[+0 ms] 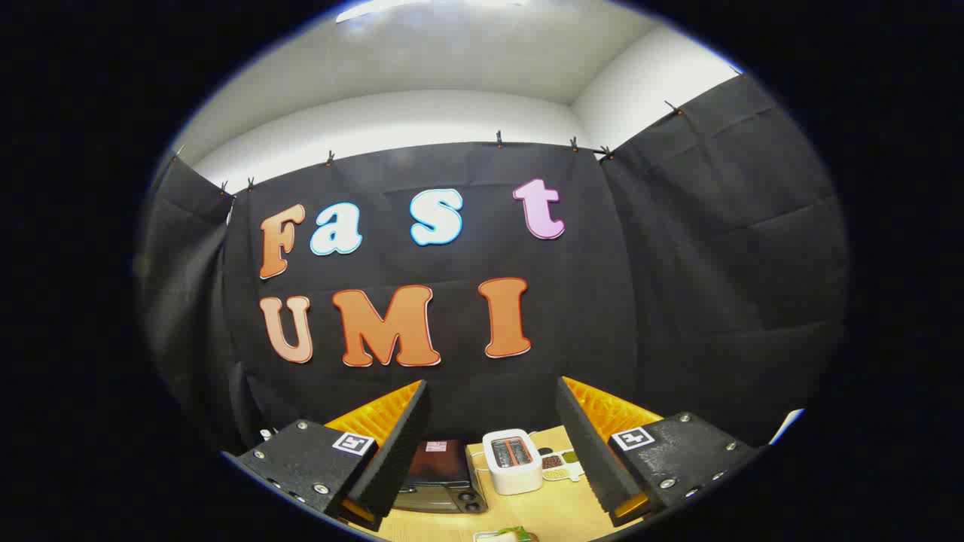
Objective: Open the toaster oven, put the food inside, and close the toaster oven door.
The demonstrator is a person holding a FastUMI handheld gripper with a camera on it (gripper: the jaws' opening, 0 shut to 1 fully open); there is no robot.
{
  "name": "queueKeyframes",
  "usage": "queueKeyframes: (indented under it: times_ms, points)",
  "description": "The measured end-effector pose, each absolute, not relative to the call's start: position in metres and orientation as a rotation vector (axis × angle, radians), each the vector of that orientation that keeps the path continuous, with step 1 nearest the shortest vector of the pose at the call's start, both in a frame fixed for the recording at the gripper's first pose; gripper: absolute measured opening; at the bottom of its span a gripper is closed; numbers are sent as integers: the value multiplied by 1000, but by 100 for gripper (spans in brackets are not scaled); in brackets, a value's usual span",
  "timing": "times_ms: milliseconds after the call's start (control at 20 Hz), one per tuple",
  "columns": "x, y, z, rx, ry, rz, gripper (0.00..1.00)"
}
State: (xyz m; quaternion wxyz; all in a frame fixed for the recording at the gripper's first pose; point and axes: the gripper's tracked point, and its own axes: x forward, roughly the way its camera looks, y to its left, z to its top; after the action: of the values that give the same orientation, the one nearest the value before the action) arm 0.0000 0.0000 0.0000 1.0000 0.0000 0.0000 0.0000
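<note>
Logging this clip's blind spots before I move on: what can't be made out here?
- Toaster oven, gripper view: its left side sits behind one of the fingers, so the door's state is unclear.
- Food below the open gripper: cut off at the view's bottom edge.
- Small dishes beside the white toaster: contents too small to tell.

Black toaster oven (pixel 440 476), white toaster (pixel 512 461) w/ orange slots, light wood table (pixel 553 508), black cloth wall (pixel 678 263).

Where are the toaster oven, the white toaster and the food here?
Toaster oven (pixel 440 474): gripper view, its dark top.
White toaster (pixel 512 461): gripper view, its slotted top.
Food (pixel 514 534): gripper view, green piece between the open tool's fingers.
</note>
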Motion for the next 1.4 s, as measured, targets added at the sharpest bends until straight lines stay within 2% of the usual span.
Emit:
queueKeyframes:
  times_ms: [200,400,800,1050,1400]
  points:
    - [21,17,-23,-61,53,76,99]
    - [19,31,-31,-77,69,89,99]
    - [-7,67,-32,-69,6,-41,99]
    - [-8,111,-68,12,11,-75,99]
    - [35,159,-140,-168,96,-26,99]
